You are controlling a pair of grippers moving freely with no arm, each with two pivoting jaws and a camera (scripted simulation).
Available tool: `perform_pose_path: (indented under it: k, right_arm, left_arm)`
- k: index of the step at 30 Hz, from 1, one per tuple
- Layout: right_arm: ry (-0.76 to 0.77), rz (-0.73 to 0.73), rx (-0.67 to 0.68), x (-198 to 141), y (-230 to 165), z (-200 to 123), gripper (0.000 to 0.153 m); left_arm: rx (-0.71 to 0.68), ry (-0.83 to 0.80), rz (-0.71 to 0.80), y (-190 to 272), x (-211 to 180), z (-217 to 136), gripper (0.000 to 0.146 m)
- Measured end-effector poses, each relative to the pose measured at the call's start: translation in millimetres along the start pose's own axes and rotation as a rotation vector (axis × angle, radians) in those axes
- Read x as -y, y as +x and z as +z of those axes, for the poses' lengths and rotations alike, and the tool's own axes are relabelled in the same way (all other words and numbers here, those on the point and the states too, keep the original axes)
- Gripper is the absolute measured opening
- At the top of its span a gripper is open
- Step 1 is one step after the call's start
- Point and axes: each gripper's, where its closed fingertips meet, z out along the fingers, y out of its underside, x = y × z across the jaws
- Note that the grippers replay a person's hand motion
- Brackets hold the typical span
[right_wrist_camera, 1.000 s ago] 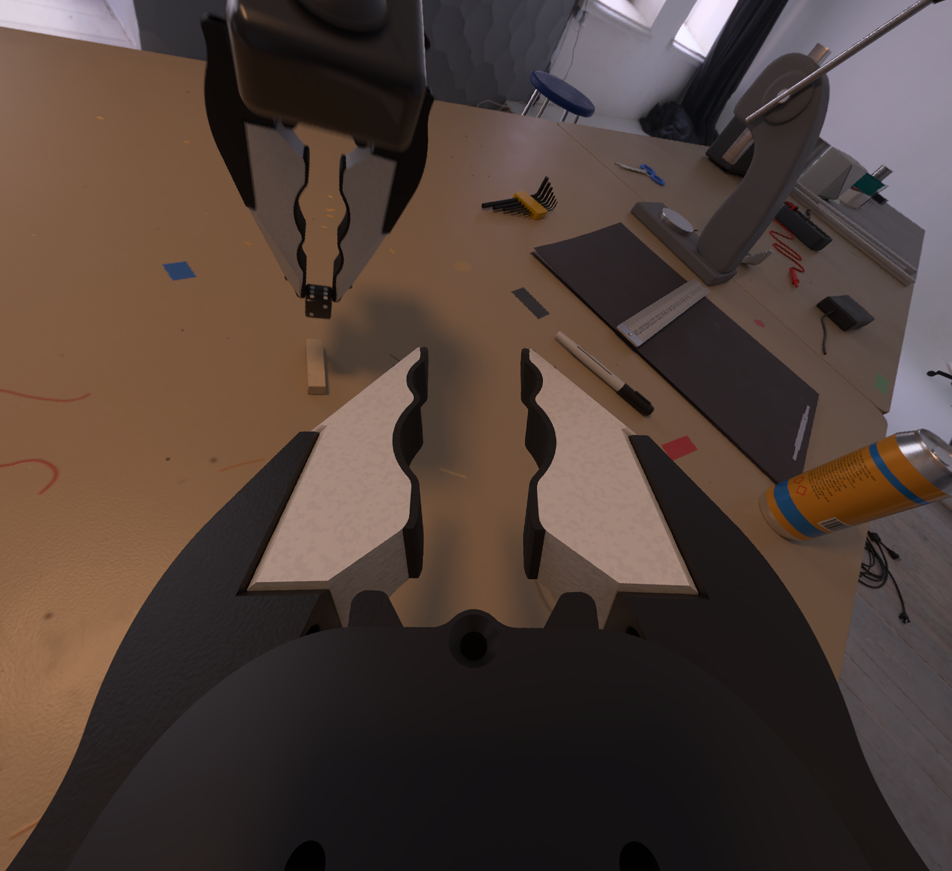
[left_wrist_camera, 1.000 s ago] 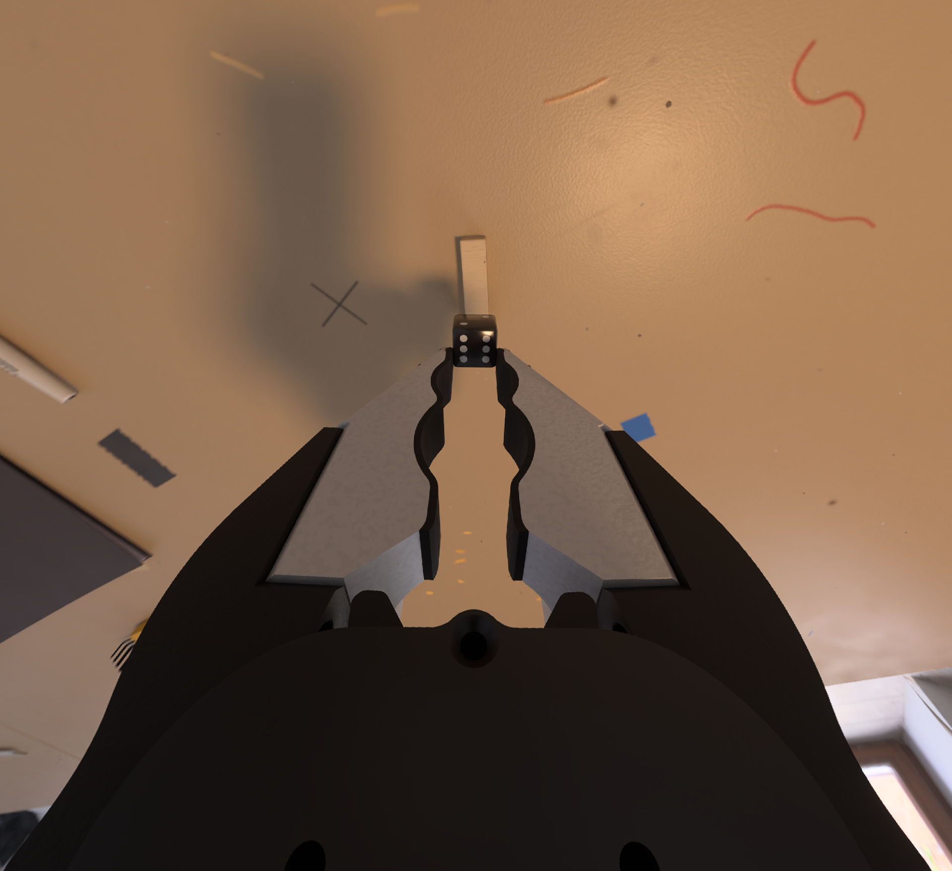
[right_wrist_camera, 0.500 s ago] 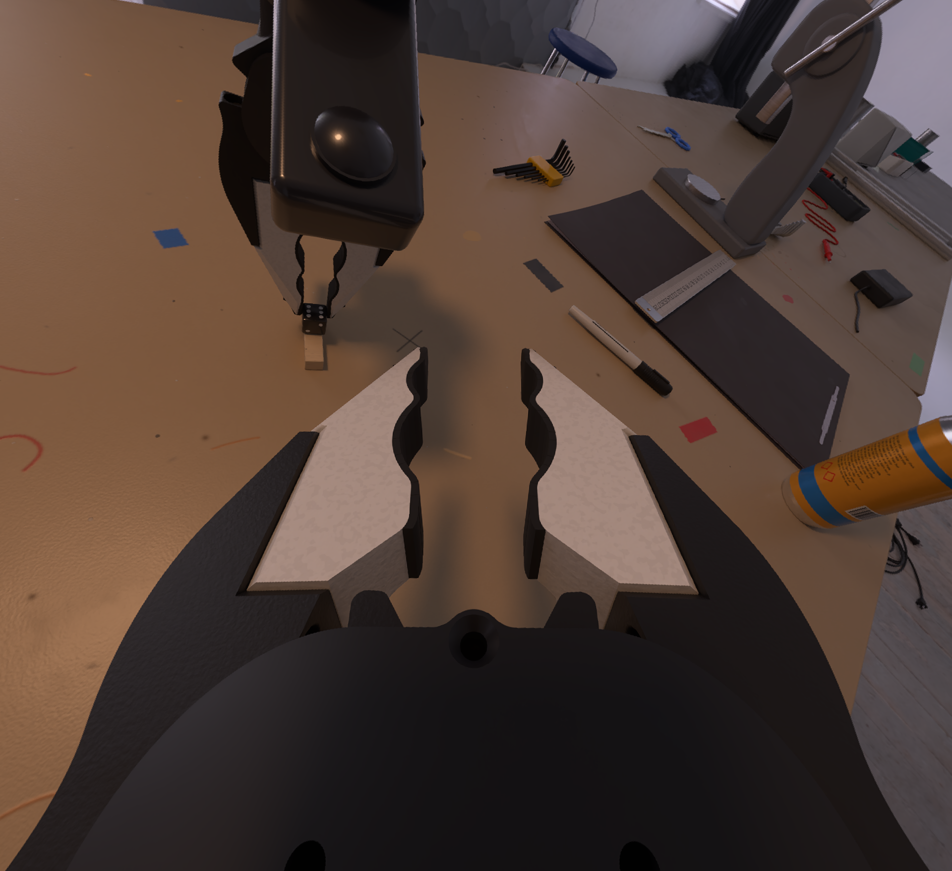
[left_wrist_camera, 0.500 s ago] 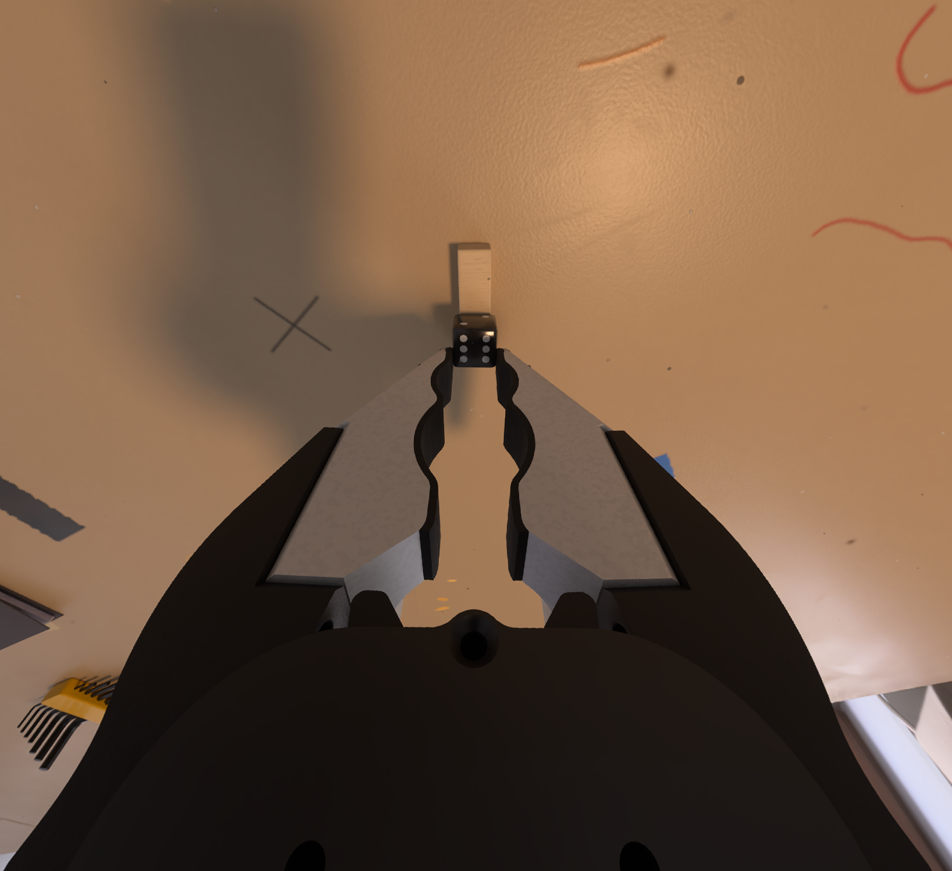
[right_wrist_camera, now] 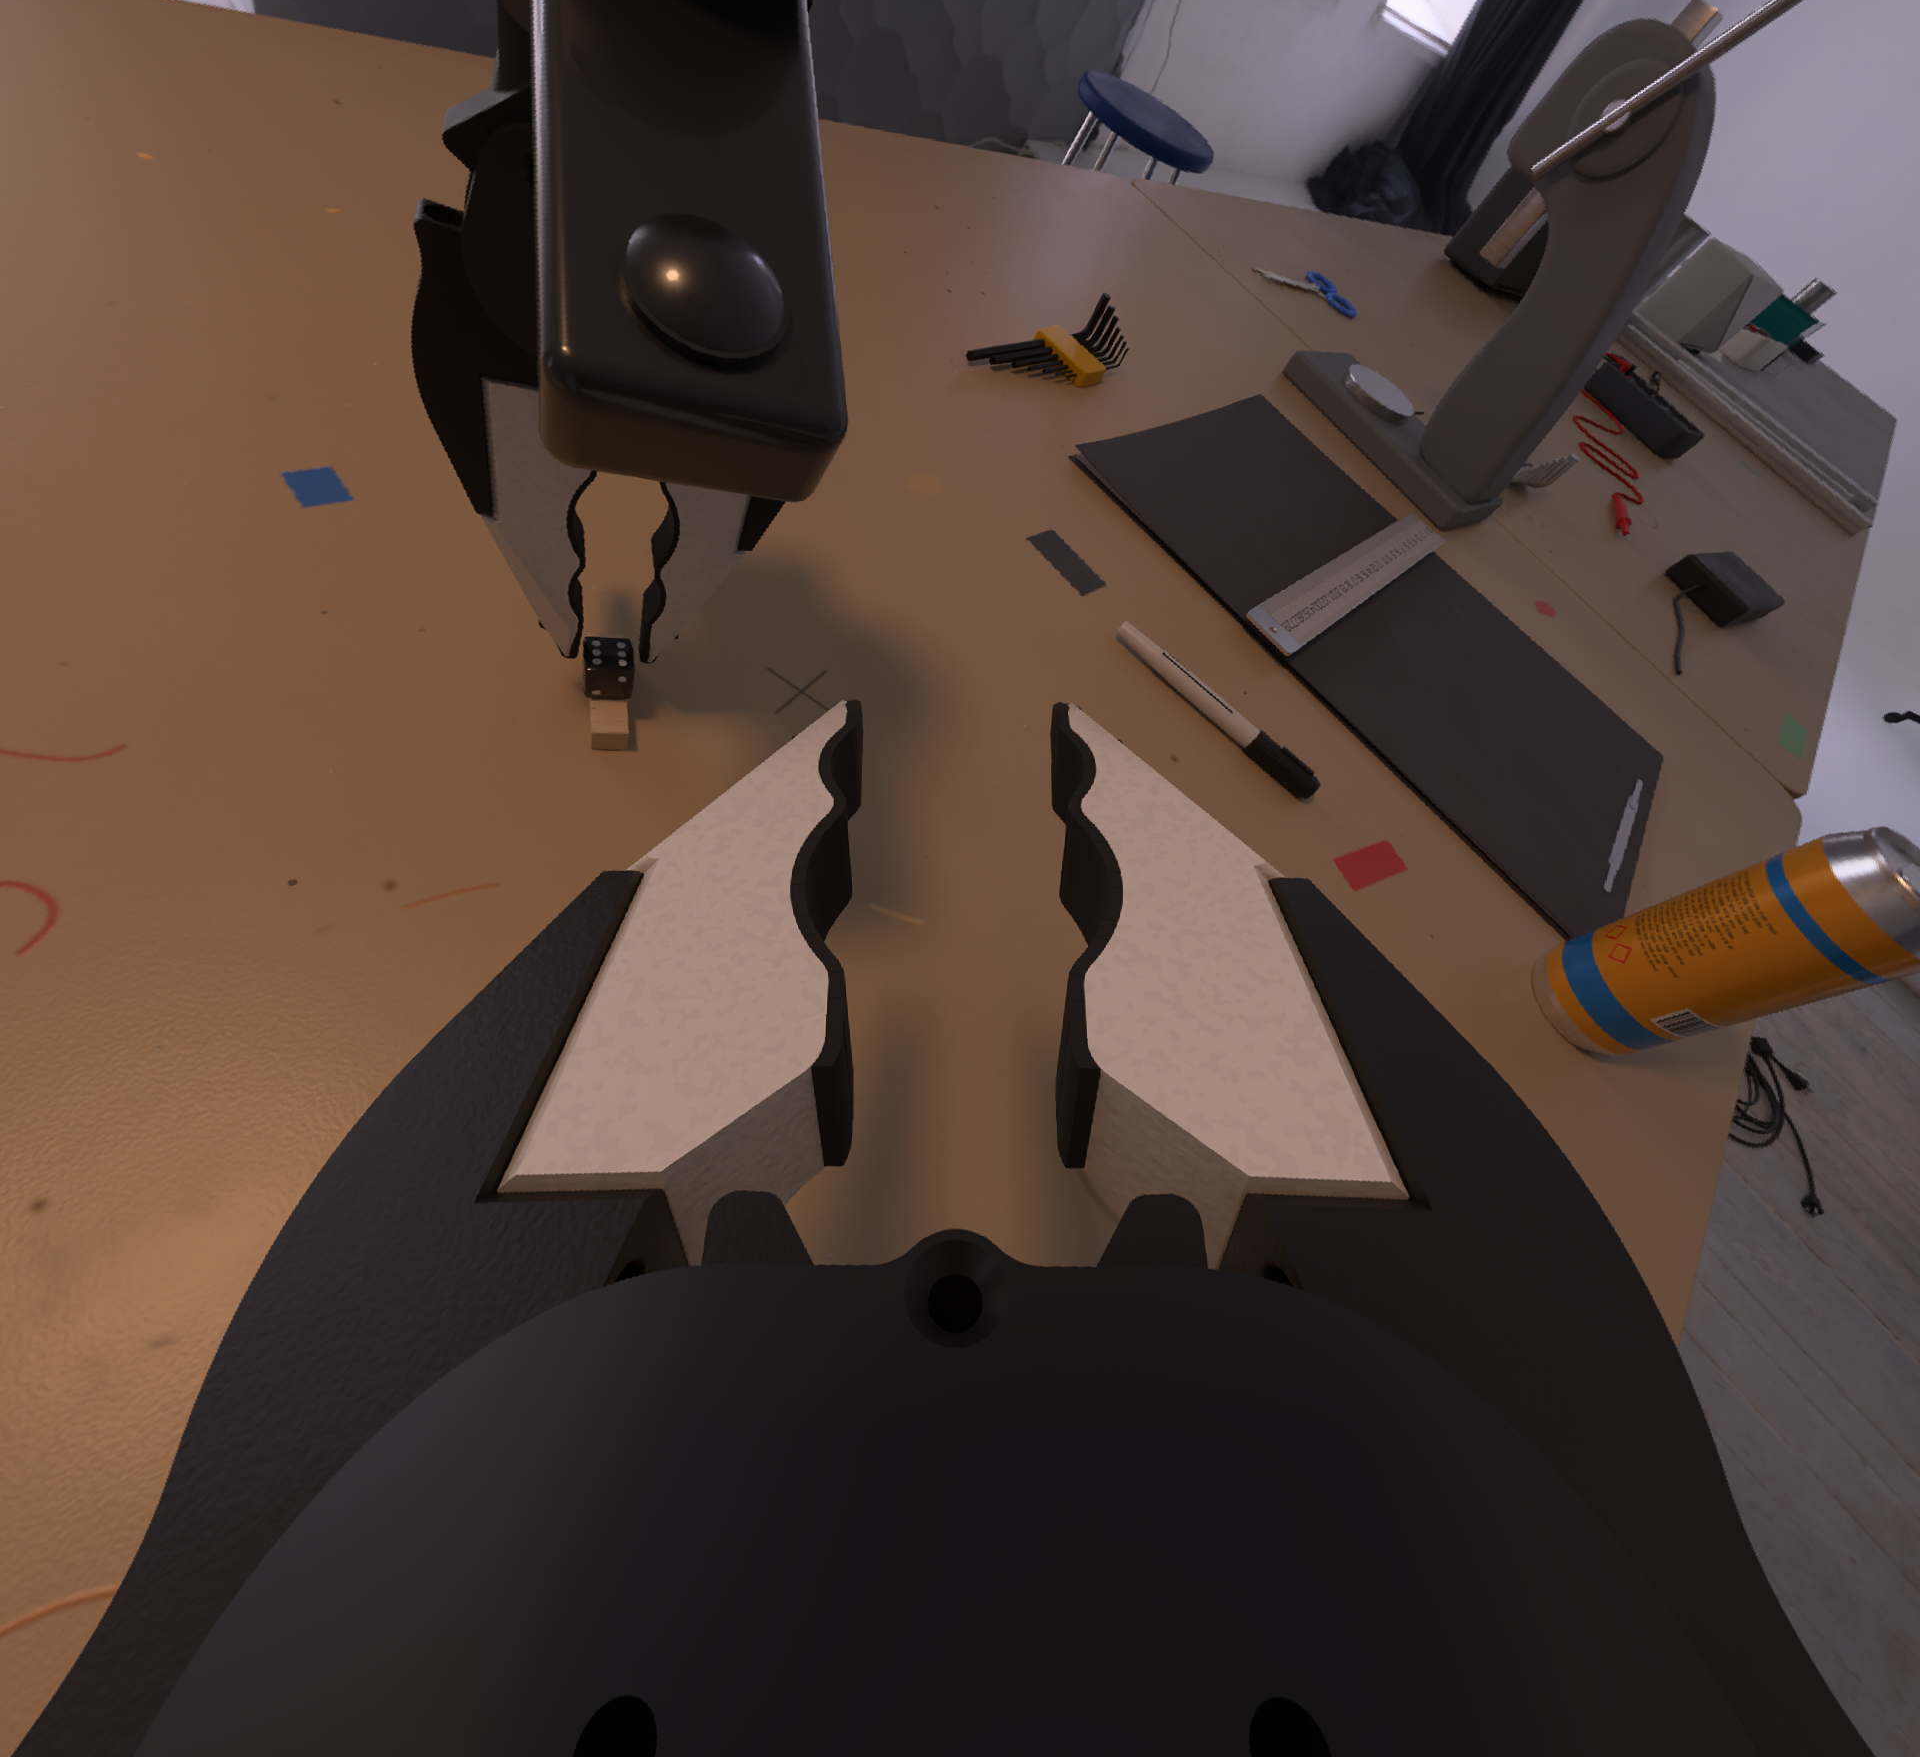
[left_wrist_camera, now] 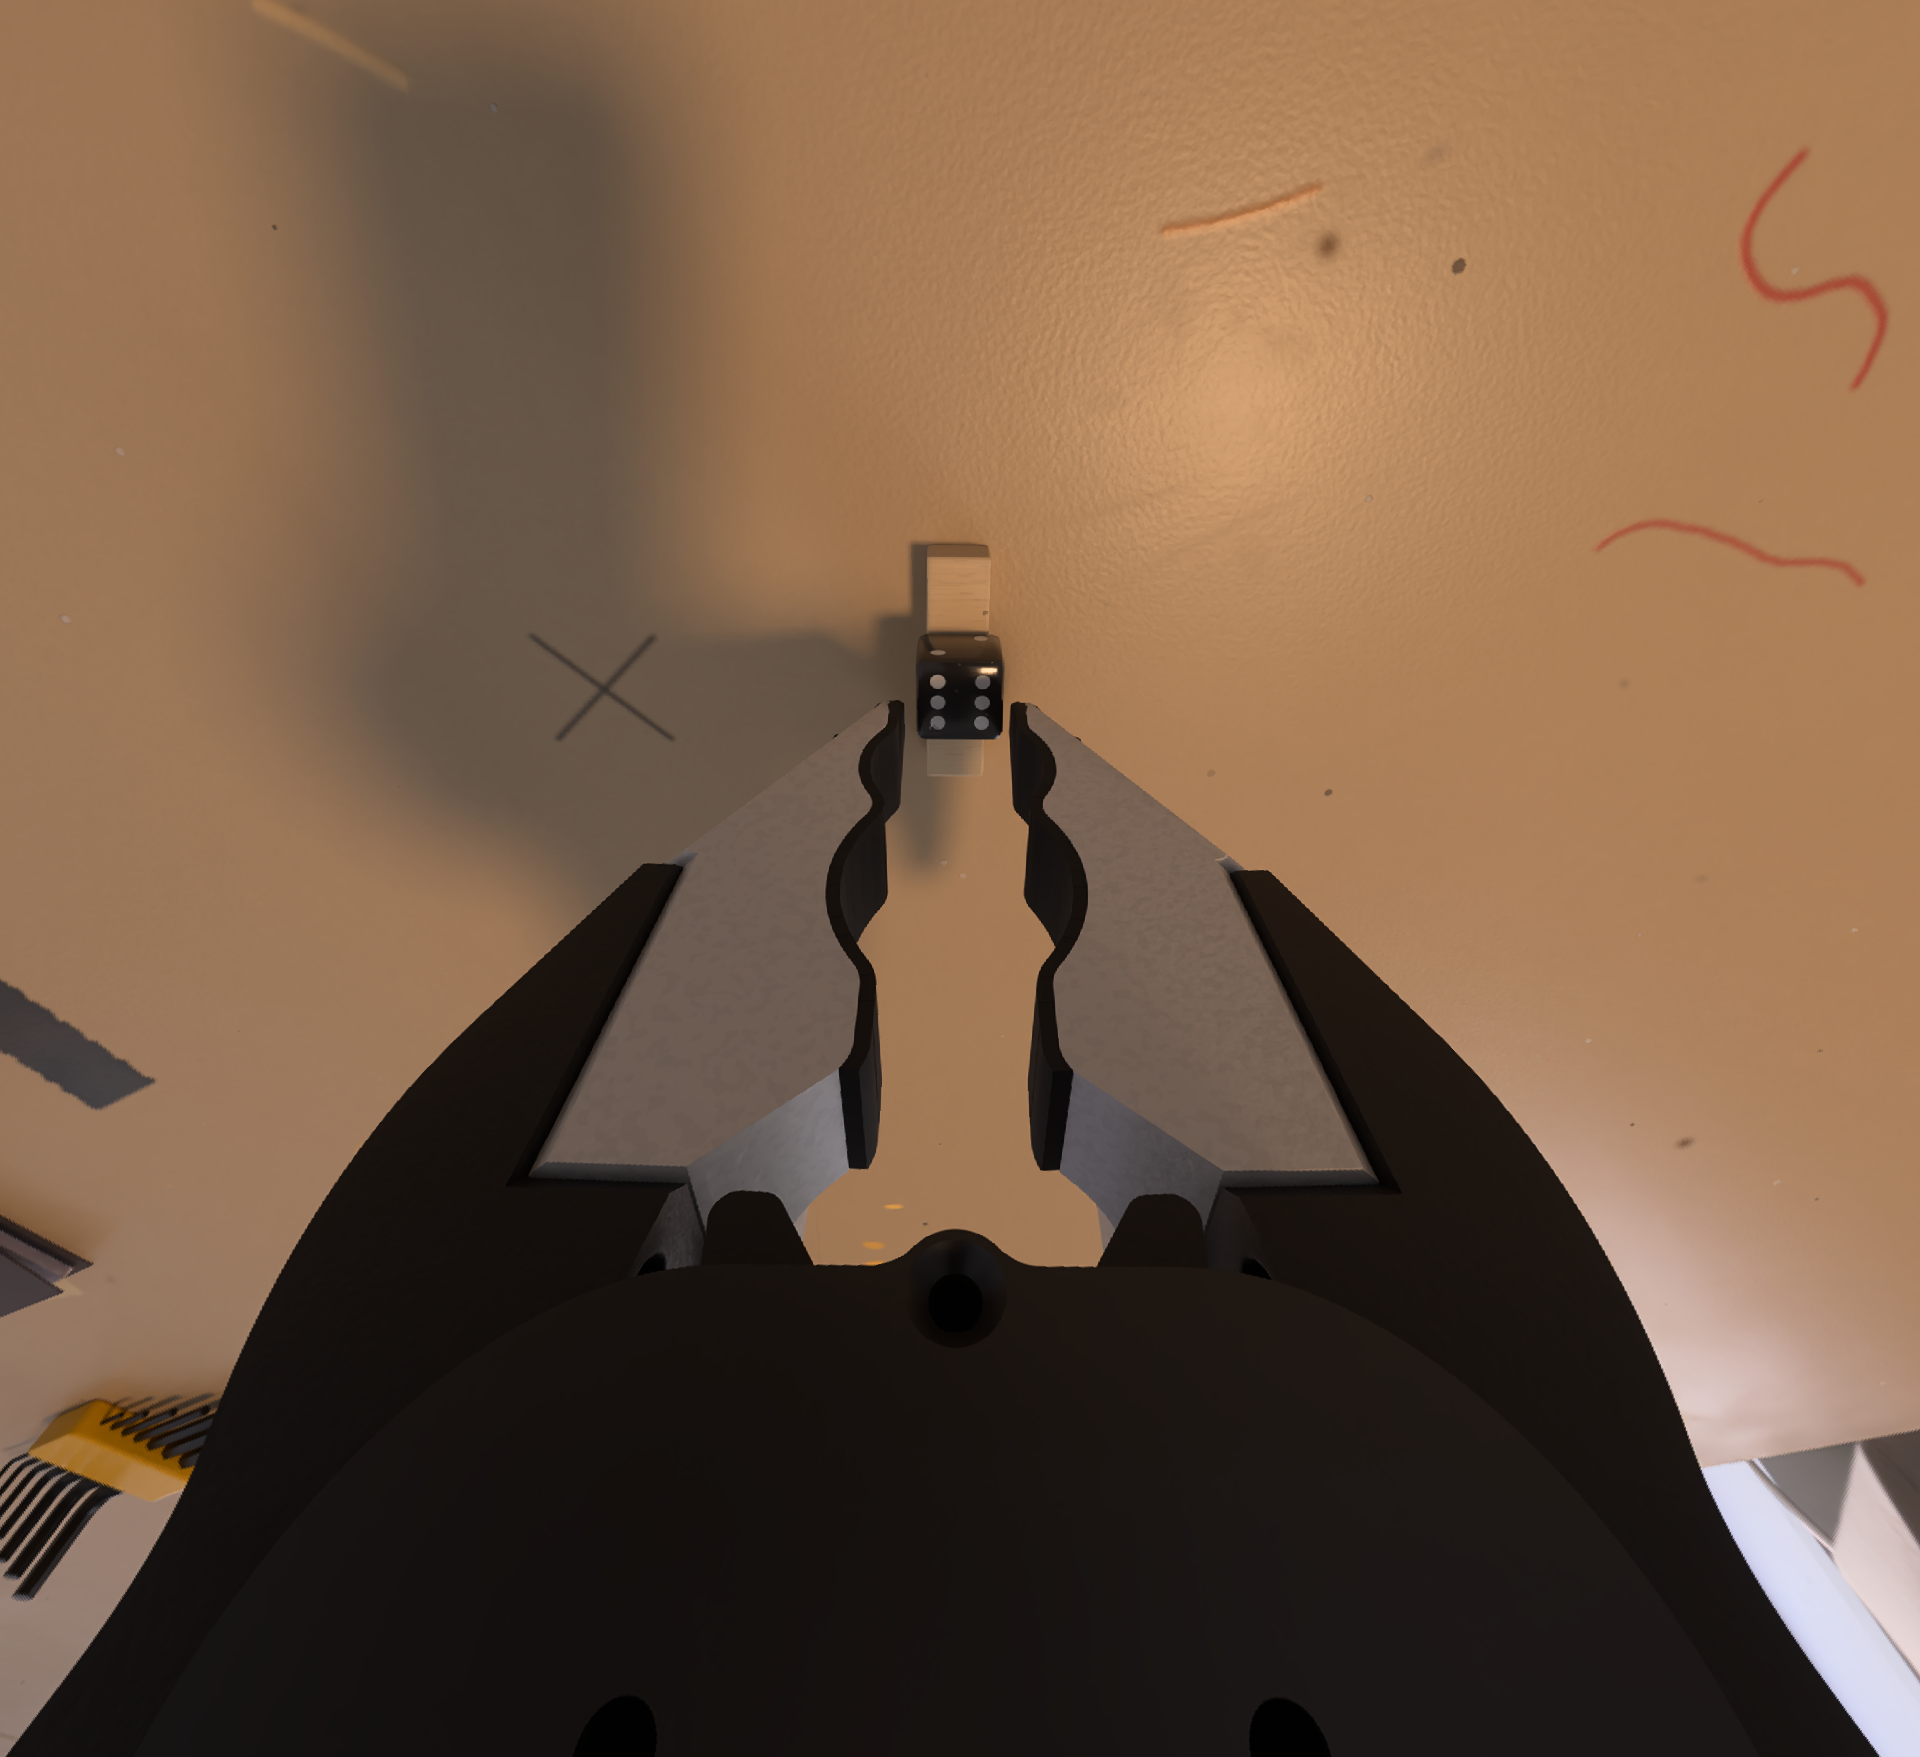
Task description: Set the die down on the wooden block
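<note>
The black die (left_wrist_camera: 959,687) with white pips rests on the small pale wooden block (left_wrist_camera: 956,580), which lies on the tan table (left_wrist_camera: 1351,772). My left gripper (left_wrist_camera: 955,720) points down over them, its jaws slightly parted with a thin gap on each side of the die. In the right wrist view the die (right_wrist_camera: 608,666) sits on top of the block (right_wrist_camera: 612,728), just under the left gripper (right_wrist_camera: 610,651). My right gripper (right_wrist_camera: 956,720) is open and empty, hovering to the right of the block and nearer the camera.
A pencilled X (right_wrist_camera: 800,691) marks the table right of the block. Farther right lie a marker pen (right_wrist_camera: 1216,708), a black mat (right_wrist_camera: 1382,627) with a ruler (right_wrist_camera: 1345,583), yellow hex keys (right_wrist_camera: 1060,348), a grey stand (right_wrist_camera: 1548,336) and an orange can (right_wrist_camera: 1745,938).
The left gripper lowered the die onto the block and its jaws parted a little, letting the die go. The right gripper stayed open and shifted only slightly.
</note>
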Motion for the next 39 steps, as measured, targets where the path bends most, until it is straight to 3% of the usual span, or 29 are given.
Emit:
perform_pose_path:
  k: [8,12,17,22,31,39]
  right_arm:
    - [0.0,0.001,-0.007,1,0,-5,0.036]
    - [-0.019,0.002,0.012,-1,-5,-4,0.037]
    - [-0.056,-0.001,0.05,-1,-14,1,0.038]
    - [-0.124,-0.024,0.131,-3,-31,13,0.039]
    - [-0.222,-0.078,0.32,6,-67,40,0.042]
    - [-0.249,-0.079,0.522,26,-108,102,0.041]
  left_arm:
    - [0.071,0.126,-0.084,-5,3,-24,0.036]
    - [0.182,0.385,-0.21,-11,4,-61,0.051]
    - [0.346,0.762,-0.401,-17,-19,-120,0.058]
    - [0.43,0.981,-0.515,-6,-53,-150,0.063]
    - [0.452,1.059,-0.537,32,-81,-120,0.072]
    - [0.452,1.114,-0.569,58,-91,-89,0.075]
